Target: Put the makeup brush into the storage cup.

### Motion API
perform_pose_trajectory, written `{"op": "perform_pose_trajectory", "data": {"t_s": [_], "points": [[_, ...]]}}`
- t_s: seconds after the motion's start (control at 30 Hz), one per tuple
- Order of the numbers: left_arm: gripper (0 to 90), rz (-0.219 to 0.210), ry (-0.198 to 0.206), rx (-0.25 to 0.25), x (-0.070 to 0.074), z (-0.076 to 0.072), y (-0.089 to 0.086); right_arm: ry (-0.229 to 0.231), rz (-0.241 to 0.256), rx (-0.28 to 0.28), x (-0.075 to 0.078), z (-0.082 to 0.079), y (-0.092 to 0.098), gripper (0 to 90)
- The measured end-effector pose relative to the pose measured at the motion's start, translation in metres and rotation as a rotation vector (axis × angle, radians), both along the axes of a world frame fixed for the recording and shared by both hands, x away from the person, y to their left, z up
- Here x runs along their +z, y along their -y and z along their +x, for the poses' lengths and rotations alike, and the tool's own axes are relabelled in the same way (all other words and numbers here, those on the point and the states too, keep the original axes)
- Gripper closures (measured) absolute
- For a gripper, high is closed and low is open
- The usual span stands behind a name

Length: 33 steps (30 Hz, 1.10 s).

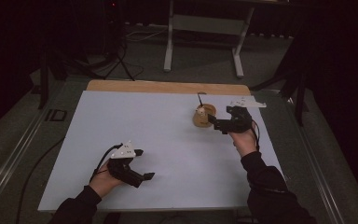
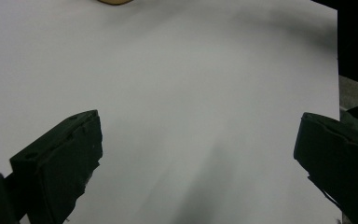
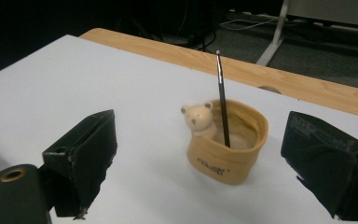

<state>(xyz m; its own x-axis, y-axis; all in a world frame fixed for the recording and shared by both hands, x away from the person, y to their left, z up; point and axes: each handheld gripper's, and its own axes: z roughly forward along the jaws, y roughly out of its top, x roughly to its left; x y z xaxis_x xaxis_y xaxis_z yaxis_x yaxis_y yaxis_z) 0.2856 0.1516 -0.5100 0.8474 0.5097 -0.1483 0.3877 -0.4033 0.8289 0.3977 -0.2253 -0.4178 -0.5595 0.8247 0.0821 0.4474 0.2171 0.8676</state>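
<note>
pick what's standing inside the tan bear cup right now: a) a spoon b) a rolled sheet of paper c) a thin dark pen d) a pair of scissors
C: a thin dark pen leans upright inside the tan bear cup, its lower end in the cup beside the little bear figure, while the right gripper faces the cup with its fingers spread wide apart.

holder [image 2: 114, 1] cut off by top edge

Black grippers with blocky jaws, grey three-cornered plates, black sleeves.
</note>
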Motion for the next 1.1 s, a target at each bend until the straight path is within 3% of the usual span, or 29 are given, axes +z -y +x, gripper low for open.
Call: {"op": "perform_pose_trajectory", "data": {"t_s": [0.03,0.13,0.23,0.33,0.47,0.77,0.83,0.93,1.0,1.1], "points": [[1.1,0.004,0.001,-0.002,0.0,0.0,0.0,-0.017,0.024,0.014,-0.003,-0.003,0.003,10.3],[1.1,-0.001,0.002,-0.002,0.0,0.0,-0.001,-0.035,0.027,0.043,-0.008,-0.009,0.005,11.8],[1.1,-0.004,-0.002,-0.004,0.0,0.0,-0.001,-0.034,0.001,0.076,-0.014,-0.015,0.006,13.2],[1.1,-0.015,-0.001,-0.013,0.0,0.001,-0.002,-0.032,-0.034,0.142,-0.02,-0.021,0.006,14.2],[1.1,-0.038,-0.001,-0.023,0.0,0.001,-0.004,-0.054,-0.016,0.242,-0.03,-0.032,0.006,15.9],[1.1,-0.07,-0.001,-0.027,0.003,0.002,-0.011,-0.059,0.021,0.271,-0.043,-0.06,0.008,17.0],[1.1,-0.073,0.007,-0.029,0.005,0.001,-0.012,-0.059,0.007,0.342,-0.045,-0.063,0.008,18.4],[1.1,-0.087,0.018,-0.038,0.007,-0.001,-0.014,-0.052,0.03,0.424,-0.049,-0.07,0.008,18.5],[1.1,-0.081,0.021,-0.033,0.008,-0.003,-0.015,-0.079,0.054,0.48,-0.051,-0.072,0.01,18.4],[1.1,-0.083,0.035,-0.028,0.011,-0.008,-0.015,-0.085,0.089,0.505,-0.054,-0.075,0.016,18.1]]}}
